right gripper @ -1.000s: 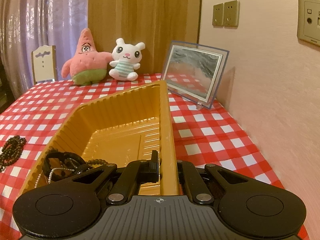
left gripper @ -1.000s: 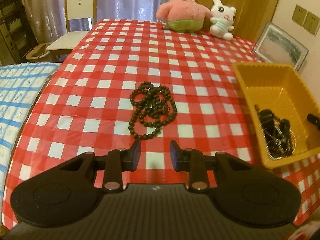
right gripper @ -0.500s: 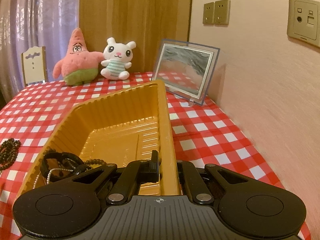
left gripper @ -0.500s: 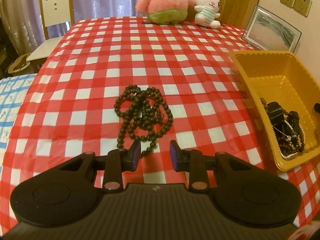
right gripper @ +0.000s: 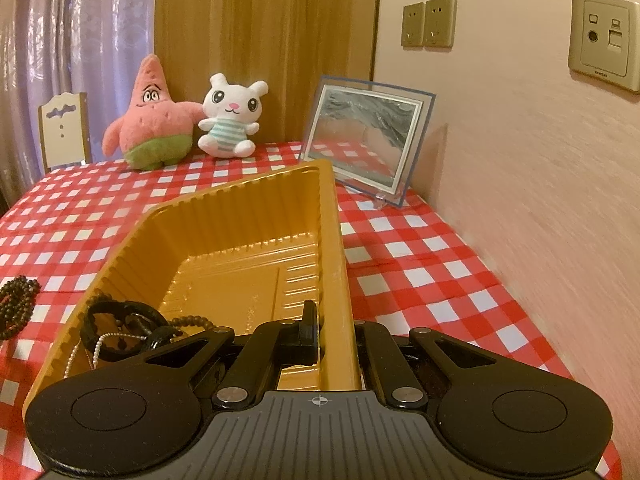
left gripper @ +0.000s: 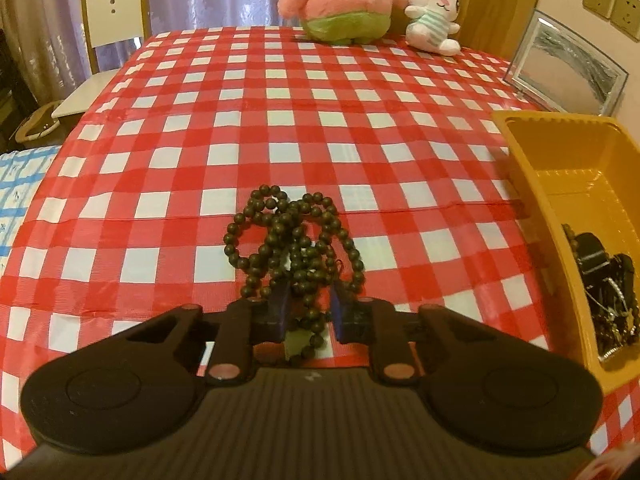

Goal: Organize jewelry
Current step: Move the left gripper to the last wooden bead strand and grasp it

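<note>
Red-and-white cloth: the checked tablecloth [left gripper: 320, 120] filled the left wrist view, and it sat closer to the lens than a second earlier.
Change since earlier: the left claw had dropped in over the beads; a second ago the pile lay clear ahead of the fingertips, now its near end sat between them.
Yellow tray: the yellow tray [right gripper: 256, 216] stood at the right of the table, in the same spot in the right wrist view as before.
Tray contents: a dark tangle of jewelry [right gripper: 120, 328] with a thin pale chain lay in the near corner of the tray.
Bead necklace: the dark bead necklace [left gripper: 292, 240] lay heaped on the cloth, well left of the tray; its edge showed at the far left of the right wrist view too.
Left gripper: the left gripper [left gripper: 310, 306] had its jaws closing, narrower than a second ago, with strands of the necklace between the blue pads; whether the pads already pressed the beads was hard to tell.
Right gripper: the right gripper [right gripper: 332, 332] was pinched tight on the tray's right wall, one finger inside and one outside, unchanged from before.
</note>
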